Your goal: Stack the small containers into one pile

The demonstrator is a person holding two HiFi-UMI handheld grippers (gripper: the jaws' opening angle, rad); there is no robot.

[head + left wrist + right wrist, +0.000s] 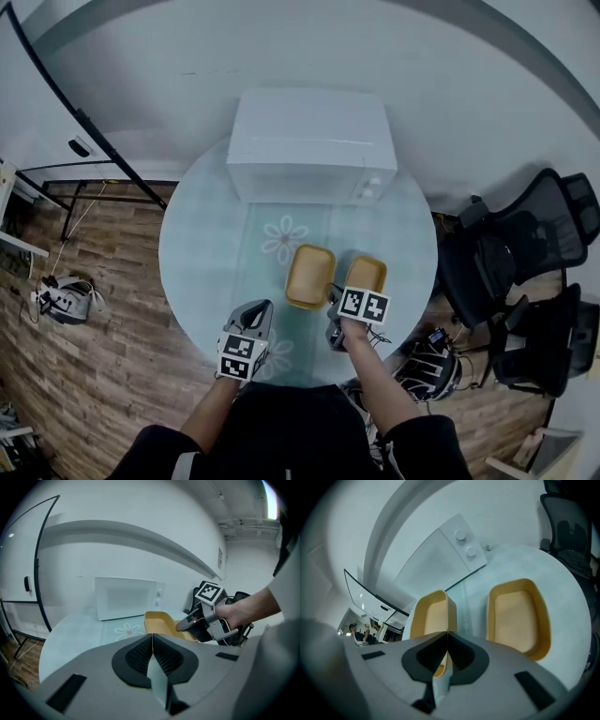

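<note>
Two shallow yellow containers lie side by side on the round glass table (pixel 202 248). The left container (pixel 307 275) (pixel 430 615) has its right wall running straight into the jaw seam of my right gripper (pixel 332 298) (pixel 447 632), which is shut on that wall at the near corner. The right container (pixel 367 271) (pixel 518 620) sits flat and free beside it. In the left gripper view the right gripper (pixel 184 625) touches the left container (pixel 161 620). My left gripper (pixel 260 307) (pixel 152 634) is shut and holds nothing, above the table's near side, left of the containers.
A white microwave (pixel 311 145) stands at the table's far side, just behind the containers. A flower-patterned strip (pixel 284 239) runs down the middle of the table. Black office chairs (pixel 525 272) stand to the right, and a black rack (pixel 84 141) to the left.
</note>
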